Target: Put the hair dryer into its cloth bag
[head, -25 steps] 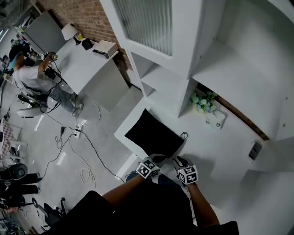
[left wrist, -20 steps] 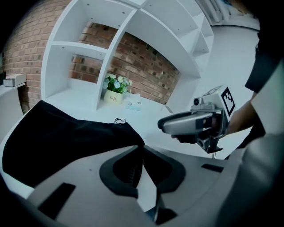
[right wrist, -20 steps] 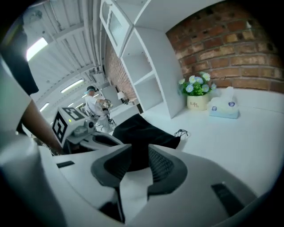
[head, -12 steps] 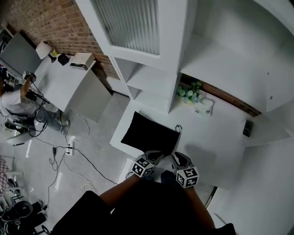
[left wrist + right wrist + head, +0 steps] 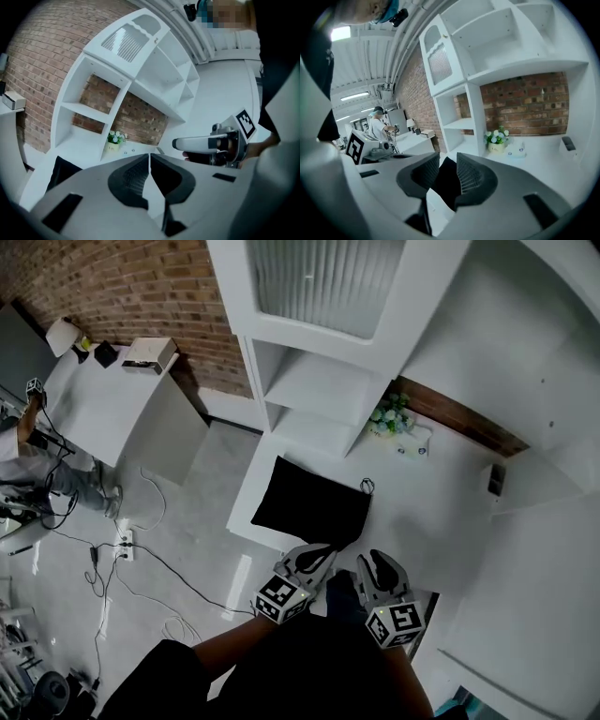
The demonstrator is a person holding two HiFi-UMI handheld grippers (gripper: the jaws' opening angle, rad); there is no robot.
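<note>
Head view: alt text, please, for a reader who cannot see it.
Looking down, a person holds the left gripper and right gripper, both empty, above the near edge of a white table where a flat black cloth bag lies. A pot of flowers stands by the white shelving behind.

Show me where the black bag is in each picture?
Head view: bag in the middle, lying flat.
Left gripper view: only a corner of it, at the lower left.
Right gripper view: low centre, seen through the gap between the jaws.
Shared landmark: the flowers, further back than the bag in every view.
</note>
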